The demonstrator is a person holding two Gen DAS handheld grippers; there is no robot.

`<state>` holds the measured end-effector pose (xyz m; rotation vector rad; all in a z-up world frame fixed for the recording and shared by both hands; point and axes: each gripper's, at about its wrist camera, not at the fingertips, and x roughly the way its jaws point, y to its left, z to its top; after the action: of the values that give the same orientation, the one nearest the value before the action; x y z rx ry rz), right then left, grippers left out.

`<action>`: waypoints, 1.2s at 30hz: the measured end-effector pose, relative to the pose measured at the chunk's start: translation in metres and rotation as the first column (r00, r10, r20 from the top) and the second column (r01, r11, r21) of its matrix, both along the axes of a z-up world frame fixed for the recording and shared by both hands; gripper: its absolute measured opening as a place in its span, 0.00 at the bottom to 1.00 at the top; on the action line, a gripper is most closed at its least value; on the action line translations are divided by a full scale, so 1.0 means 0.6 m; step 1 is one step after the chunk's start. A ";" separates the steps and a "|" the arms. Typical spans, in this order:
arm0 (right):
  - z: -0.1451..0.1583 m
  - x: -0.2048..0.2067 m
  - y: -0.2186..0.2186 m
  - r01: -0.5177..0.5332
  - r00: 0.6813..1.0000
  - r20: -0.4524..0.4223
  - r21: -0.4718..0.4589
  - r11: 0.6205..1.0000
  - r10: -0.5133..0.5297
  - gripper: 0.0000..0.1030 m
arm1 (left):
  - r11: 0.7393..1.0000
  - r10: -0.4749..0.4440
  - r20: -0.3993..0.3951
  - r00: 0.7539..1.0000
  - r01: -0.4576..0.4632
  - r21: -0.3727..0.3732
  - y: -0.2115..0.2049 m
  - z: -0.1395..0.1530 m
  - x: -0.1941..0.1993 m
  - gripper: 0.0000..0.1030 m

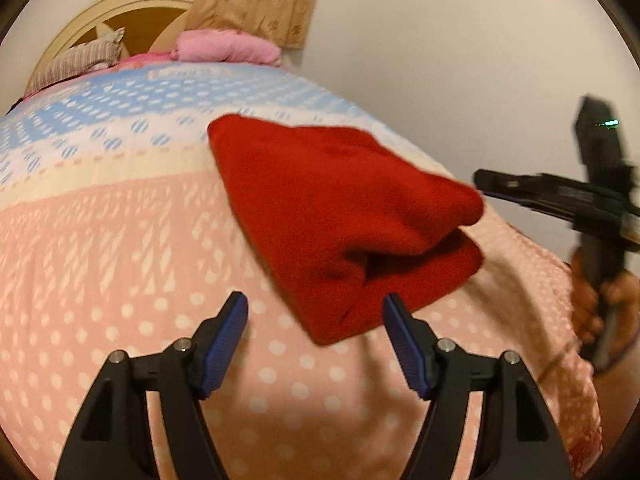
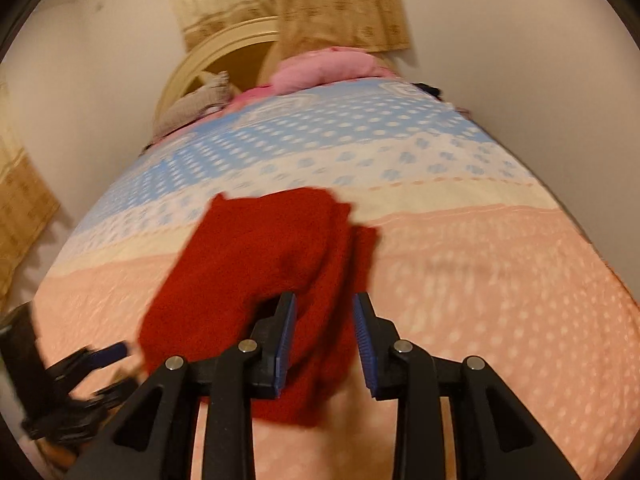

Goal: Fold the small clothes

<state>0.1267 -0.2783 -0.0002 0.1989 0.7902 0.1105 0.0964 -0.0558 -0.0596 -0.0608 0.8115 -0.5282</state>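
Red fleece garment (image 1: 340,216) lay folded at frame centre on the dotted bedspread (image 1: 120,280). Left gripper (image 1: 316,344) was spread wide, empty; right gripper (image 2: 324,344) parted, cloth between its pads, unclamped. Looked soft, light, floppy: best pinched at a folded edge corner.

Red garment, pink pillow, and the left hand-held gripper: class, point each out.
Red garment (image 1: 332,216): left wrist view, middle of its folded top.
Pink pillow (image 1: 224,46): left wrist view, its front face.
Left hand-held gripper (image 1: 316,308): left wrist view, midway between fingertips.
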 end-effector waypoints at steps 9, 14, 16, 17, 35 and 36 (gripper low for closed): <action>-0.060 0.012 0.093 -0.158 0.984 -0.106 -0.113 0.981 0.146 0.52 | 0.989 0.071 -0.016 0.997 -0.068 0.129 -0.037 -0.020 0.019 0.70; -0.087 0.008 0.092 -0.135 0.982 -0.155 -0.161 0.978 0.110 0.06 | 0.993 0.023 -0.011 1.000 -0.022 0.113 -0.039 -0.011 0.035 0.23; -0.070 -0.001 0.078 -0.103 0.988 -0.128 -0.138 0.985 0.085 0.06 | 0.993 -0.004 0.015 1.000 0.002 0.114 -0.033 0.005 0.034 0.19; -0.056 -0.010 0.065 -0.077 0.992 -0.105 -0.111 0.991 0.065 0.06 | 0.994 -0.015 0.016 1.000 0.014 0.107 -0.027 0.013 0.031 0.19; -0.088 -0.097 0.029 -0.040 0.987 -0.160 -0.115 0.993 0.021 0.15 | 0.976 -0.202 -0.003 0.979 0.202 0.085 0.056 0.020 -0.025 0.66; -0.082 -0.103 0.025 -0.033 0.986 -0.164 -0.127 0.991 0.012 0.15 | 0.977 -0.202 0.003 0.979 0.201 0.068 0.066 0.026 -0.024 0.67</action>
<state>0.0652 -0.2633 -0.0496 0.0764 0.9600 0.0640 0.0822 -0.0164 -0.0443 0.0871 0.8302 -0.6917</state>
